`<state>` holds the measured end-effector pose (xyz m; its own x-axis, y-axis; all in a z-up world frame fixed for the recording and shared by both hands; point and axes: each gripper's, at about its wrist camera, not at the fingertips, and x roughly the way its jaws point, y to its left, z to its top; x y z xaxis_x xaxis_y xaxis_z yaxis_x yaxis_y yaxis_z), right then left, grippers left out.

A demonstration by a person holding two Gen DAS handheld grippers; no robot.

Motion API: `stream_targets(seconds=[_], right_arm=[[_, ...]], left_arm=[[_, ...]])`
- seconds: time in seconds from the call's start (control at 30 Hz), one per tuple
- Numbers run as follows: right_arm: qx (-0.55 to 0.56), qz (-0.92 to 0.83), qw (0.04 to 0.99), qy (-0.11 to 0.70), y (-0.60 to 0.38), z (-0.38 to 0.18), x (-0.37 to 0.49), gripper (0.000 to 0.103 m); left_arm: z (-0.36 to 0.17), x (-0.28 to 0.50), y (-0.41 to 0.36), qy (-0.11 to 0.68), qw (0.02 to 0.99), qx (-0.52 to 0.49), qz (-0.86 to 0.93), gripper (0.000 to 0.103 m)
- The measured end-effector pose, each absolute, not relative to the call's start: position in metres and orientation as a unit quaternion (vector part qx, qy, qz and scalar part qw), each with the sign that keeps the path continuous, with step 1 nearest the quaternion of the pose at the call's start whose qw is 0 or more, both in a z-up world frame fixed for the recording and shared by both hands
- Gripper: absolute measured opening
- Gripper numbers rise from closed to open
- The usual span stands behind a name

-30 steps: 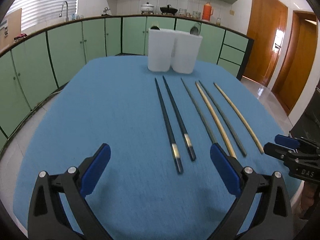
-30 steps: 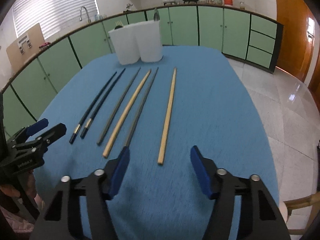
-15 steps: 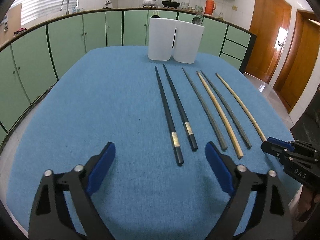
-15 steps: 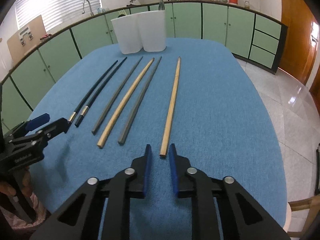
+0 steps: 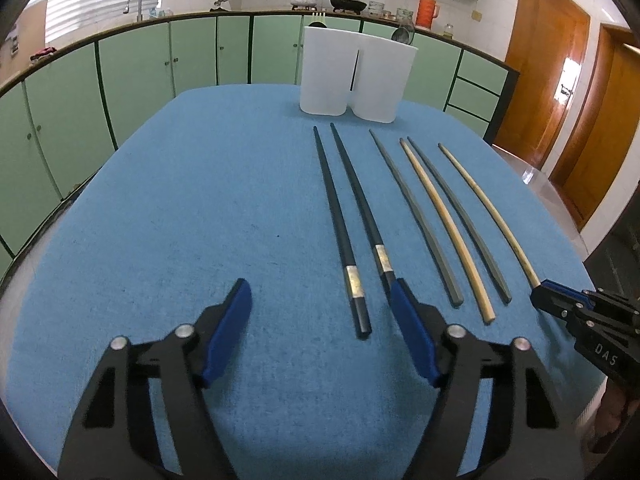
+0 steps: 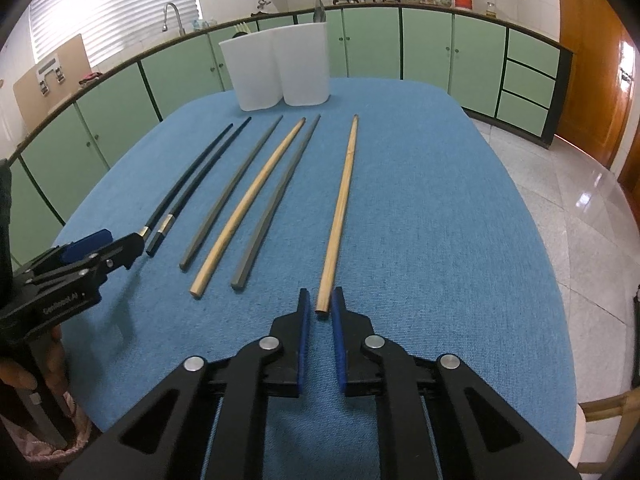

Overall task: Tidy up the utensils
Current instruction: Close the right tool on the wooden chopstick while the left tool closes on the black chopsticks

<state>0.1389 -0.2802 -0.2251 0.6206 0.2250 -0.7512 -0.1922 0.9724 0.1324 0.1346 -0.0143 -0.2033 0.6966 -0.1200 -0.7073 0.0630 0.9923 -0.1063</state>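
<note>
Several chopsticks lie side by side on the blue table (image 5: 168, 216): two black ones with silver bands (image 5: 344, 232), two grey ones (image 5: 420, 220) and two wooden ones (image 6: 340, 208). My left gripper (image 5: 320, 300) is open, low over the table, its right finger beside the black pair's near ends. My right gripper (image 6: 319, 300) is nearly closed, its fingertips on either side of the near end of the right wooden chopstick; it also shows in the left wrist view (image 5: 560, 304). Two white holders (image 5: 352, 76) stand at the far end.
Green kitchen cabinets (image 5: 192, 60) ring the table. The table's right edge (image 6: 540, 264) drops to a tiled floor. A chair back (image 6: 612, 412) shows at the lower right. Wooden doors (image 5: 560, 80) stand at the far right.
My right gripper has closed from wide open to a narrow gap and moved forward onto the wooden chopstick's end. My left gripper has narrowed a little and moved forward toward the black pair.
</note>
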Motion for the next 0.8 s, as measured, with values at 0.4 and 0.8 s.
stream_targets(seconds=[0.4, 0.8], right_arm=[[0.023, 0.117, 0.899, 0.421, -0.281, -0.225, 0.14, 0.011], [0.031, 0.116, 0.899, 0.421, -0.282, -0.226, 0.14, 0.011]], left_arm=[[-0.202, 0.127, -0.016, 0.393, 0.918, -0.032, -0.044, 0.044], [-0.204, 0.121, -0.03, 0.394, 0.918, -0.017, -0.044, 0.031]])
